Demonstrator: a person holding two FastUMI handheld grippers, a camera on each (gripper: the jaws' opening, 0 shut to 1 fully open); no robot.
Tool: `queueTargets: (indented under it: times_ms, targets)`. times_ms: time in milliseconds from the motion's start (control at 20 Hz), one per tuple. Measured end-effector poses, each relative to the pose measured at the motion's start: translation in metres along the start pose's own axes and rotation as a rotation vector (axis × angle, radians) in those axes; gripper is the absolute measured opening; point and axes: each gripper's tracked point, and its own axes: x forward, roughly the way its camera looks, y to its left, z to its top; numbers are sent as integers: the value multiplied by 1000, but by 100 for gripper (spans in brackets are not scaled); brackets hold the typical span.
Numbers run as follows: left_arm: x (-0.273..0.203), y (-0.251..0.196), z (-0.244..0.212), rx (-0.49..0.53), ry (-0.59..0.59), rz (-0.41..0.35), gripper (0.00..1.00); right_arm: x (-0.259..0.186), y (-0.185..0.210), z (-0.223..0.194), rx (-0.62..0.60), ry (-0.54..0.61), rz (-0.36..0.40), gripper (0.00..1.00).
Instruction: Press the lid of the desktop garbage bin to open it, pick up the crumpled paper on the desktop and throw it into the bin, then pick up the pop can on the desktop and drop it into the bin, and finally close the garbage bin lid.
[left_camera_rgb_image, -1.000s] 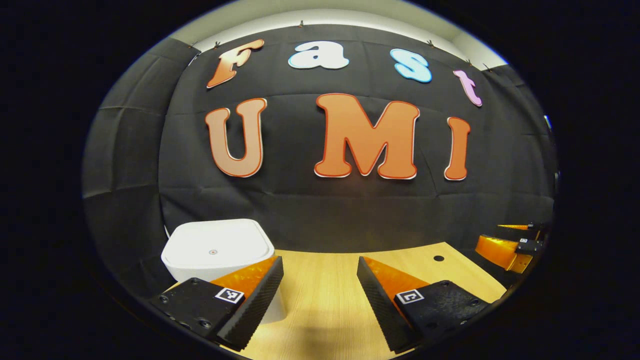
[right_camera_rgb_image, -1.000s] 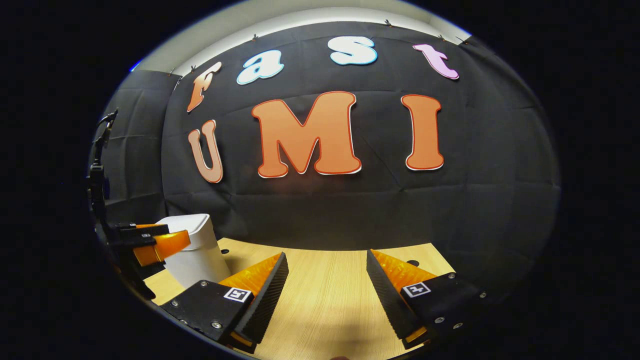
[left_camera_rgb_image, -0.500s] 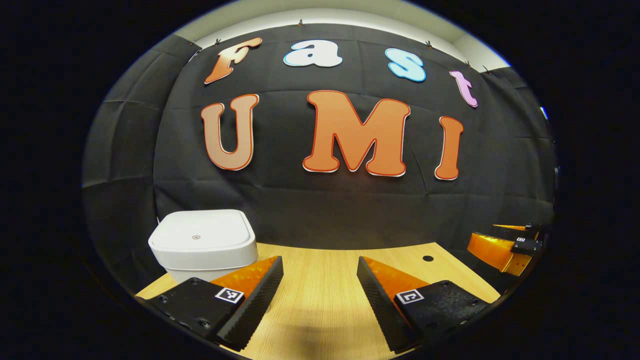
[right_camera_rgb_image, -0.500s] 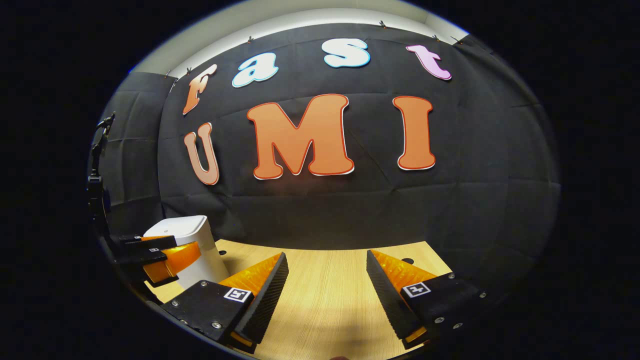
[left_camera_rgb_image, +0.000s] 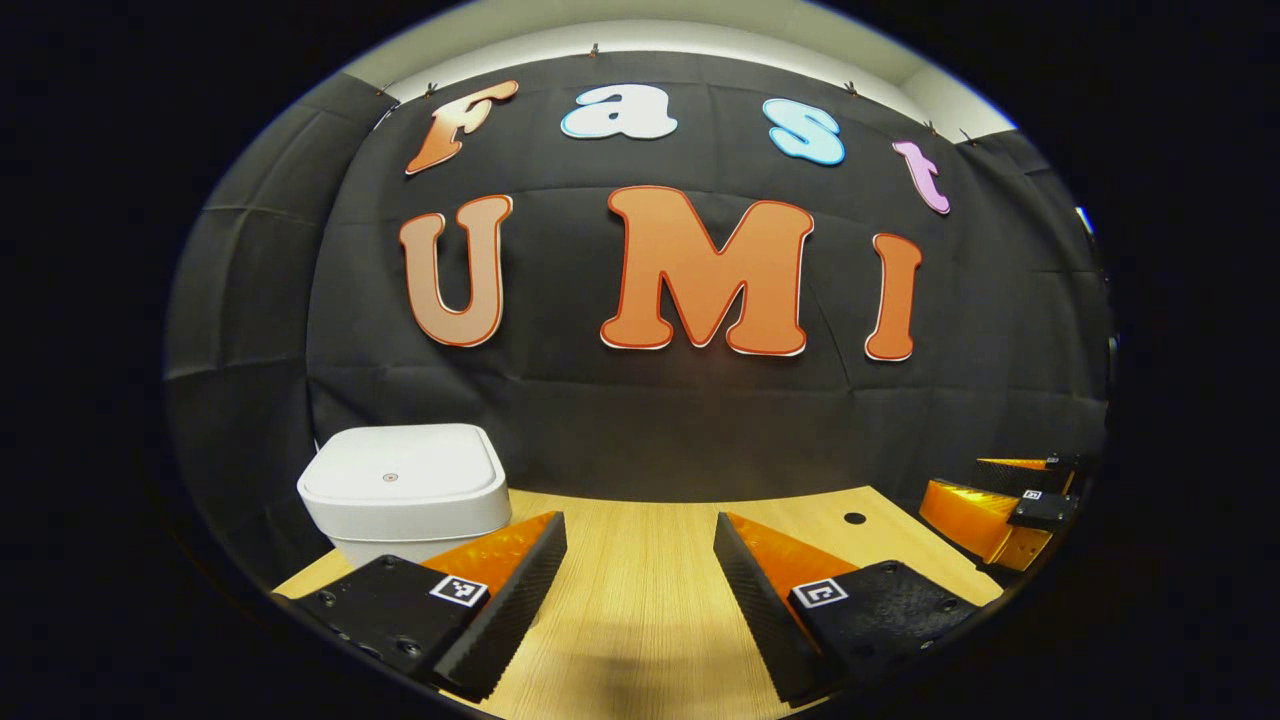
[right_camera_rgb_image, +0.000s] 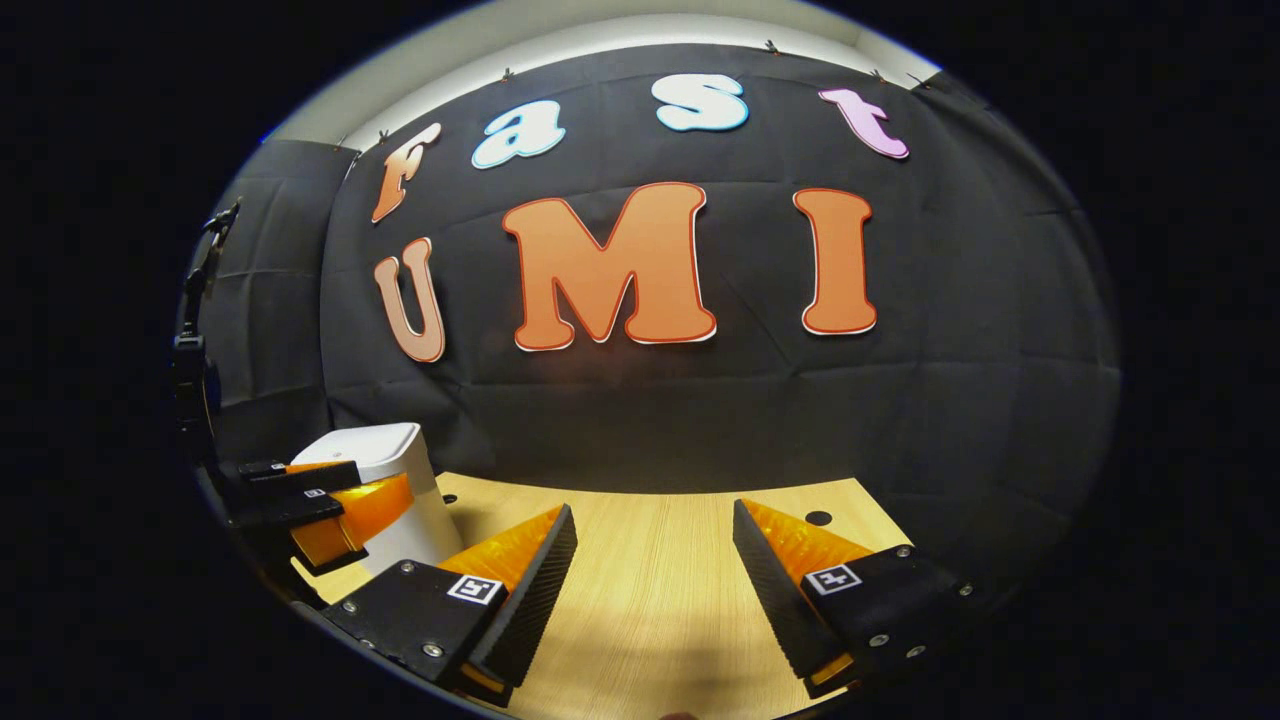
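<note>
A white square garbage bin with its lid down stands at the table's left rear, just beyond and left of my left gripper, which is open and holds nothing. In the right gripper view the bin sits at far left, partly behind the left gripper. My right gripper is open with only bare table between its fingers. It also appears at the far right of the left gripper view as the right gripper.
The light wooden table runs up to the black cloth wall. A small dark hole marks its right rear, seen again as the hole. A dark stand rises at the far left edge.
The left gripper has pulled back and up a little from the bin, which now looks smaller and farther left. The right gripper has barely shifted.
</note>
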Motion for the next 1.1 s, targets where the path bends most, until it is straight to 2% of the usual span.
queueTargets:
  times_ms: [1100]
  targets:
    - [-3, -1, 3, 15, -14, 0, 94, -3, 0, -11, 2, 20, -3, 94]
